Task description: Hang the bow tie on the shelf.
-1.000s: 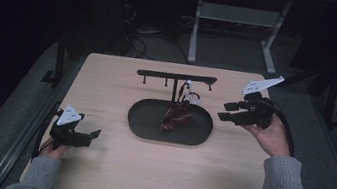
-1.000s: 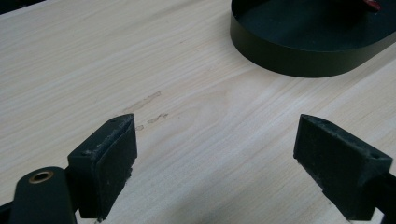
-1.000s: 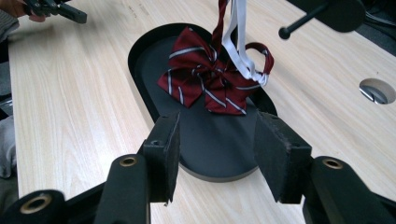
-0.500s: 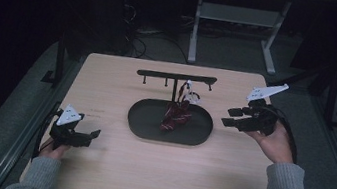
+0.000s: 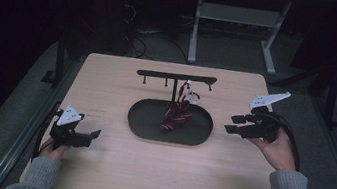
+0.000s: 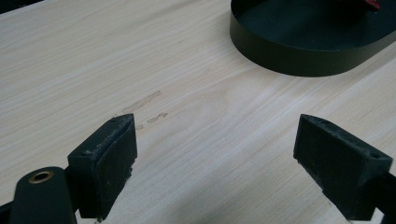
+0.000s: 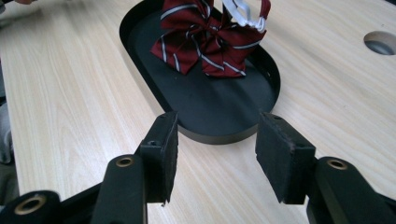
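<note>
High view: the right claw hangs just off the right end of the dark oval tray, its jaws parted with nothing between them. Compared with a second ago it sits lower and a little farther from the stand, closer to the counter. That reads as a backing-off from the hanging rail, which suggests the red striped bow tie has been left to itself for now; whether a fresh approach follows cannot be judged. The bow tie hangs against the stand's post, a white plastic clasp looped near the rail and its lower folds resting in the tray. It lies as it did in the earlier pictures. The left claw rests low on the counter near the front left corner, well apart from the tray, unchanged in place

Left gripper view: the left claw is spread wide over bare pale wood, gripping nothing; the tray's rim curves across the upper right, well ahead of the jaws

Right gripper view: the right claw is open and empty, pointing along the tray, whose near end lies just beyond the jaws. The bow tie sits at the far half of the tray: dark red cloth with thin pale stripes, bunched into soft loops, the white clasp above it. It looks limp and likely to sag when lifted
</note>
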`<move>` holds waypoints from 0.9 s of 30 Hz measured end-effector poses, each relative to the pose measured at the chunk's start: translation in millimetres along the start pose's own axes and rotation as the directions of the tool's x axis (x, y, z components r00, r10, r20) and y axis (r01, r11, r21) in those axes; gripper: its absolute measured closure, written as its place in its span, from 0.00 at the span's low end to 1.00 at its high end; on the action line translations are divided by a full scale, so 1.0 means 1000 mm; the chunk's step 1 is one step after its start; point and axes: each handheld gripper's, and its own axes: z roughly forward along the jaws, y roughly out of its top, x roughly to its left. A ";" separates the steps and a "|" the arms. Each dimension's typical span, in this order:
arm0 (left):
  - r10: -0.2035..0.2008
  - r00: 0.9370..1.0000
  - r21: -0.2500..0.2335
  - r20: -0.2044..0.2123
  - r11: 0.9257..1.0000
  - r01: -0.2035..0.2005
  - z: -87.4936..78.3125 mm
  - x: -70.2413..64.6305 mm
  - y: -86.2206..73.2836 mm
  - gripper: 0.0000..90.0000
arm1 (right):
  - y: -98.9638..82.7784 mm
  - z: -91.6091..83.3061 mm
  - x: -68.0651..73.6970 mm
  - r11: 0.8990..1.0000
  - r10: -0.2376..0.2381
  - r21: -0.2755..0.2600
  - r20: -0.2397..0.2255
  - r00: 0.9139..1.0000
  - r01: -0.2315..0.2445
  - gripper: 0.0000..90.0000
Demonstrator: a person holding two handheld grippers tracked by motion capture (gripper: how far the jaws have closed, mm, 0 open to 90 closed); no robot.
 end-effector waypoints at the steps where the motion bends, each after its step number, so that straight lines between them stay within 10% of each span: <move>1: -0.002 1.000 -0.001 0.000 1.000 0.002 0.000 0.000 0.000 0.14 | -0.001 0.000 0.000 1.000 0.001 -0.001 0.000 1.000 -0.001 0.54; 27: 0.004 1.000 -0.002 0.002 1.000 -0.004 0.000 0.000 0.000 0.14 | -0.038 0.001 0.002 0.998 0.062 -0.008 0.011 0.998 -0.061 0.52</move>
